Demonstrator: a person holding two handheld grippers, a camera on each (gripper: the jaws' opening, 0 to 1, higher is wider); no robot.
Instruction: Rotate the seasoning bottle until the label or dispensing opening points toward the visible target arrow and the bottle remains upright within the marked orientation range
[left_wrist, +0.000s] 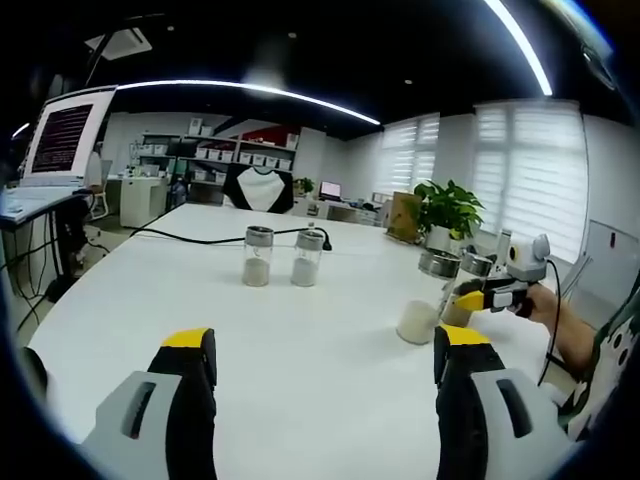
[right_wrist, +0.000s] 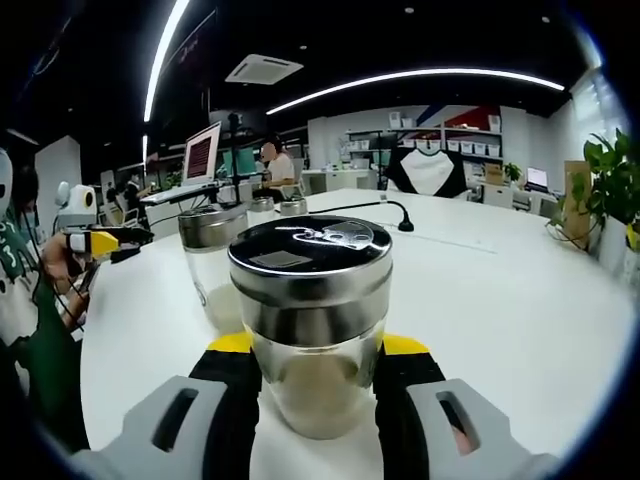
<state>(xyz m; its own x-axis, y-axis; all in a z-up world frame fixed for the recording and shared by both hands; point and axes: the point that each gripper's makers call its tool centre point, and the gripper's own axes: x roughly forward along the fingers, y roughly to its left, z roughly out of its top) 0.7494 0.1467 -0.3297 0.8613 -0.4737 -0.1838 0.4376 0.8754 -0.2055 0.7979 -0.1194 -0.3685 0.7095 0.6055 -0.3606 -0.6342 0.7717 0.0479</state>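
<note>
R gripper (right_wrist: 318, 372) has the seasoning bottle (right_wrist: 312, 320) between its jaws, low centre of the right gripper view. Yellow-tipped jaws sit tight on both sides of the glass body, so it reads as clamped on the bottle. Bottle looks upright, metal collar and dark cap (right_wrist: 308, 243) up top, powder in the lower part. A second bottle (right_wrist: 210, 262) stands just behind-left of it, near or touching, can't tell which.

In the left gripper view the same pair shows at mid-right of frame: held bottle (left_wrist: 462, 290) with the R gripper (left_wrist: 478, 297) on it, neighbour bottle (left_wrist: 425, 305) just beside. L gripper (left_wrist: 325, 365) at bottom of frame, jaws spread wide, nothing between them, over bare white table (left_wrist: 300, 350). Two more bottles (left_wrist: 282, 256) stand well apart, upper centre-left.

No target arrow or marked range visible in either view, so alignment can't be judged.

Risks from here:
- Twisting w/ the neighbour this close: jaws or bottle may clip it and knock it over.
- Grip is low on smooth glass; if the wrist rolls off-axis during rotation the bottle tilts out of upright.
- Glass could slip in the jaws, so bottle rotates less than the hand.
- Cable (left_wrist: 190, 237) across the far table is clear for now.
</note>
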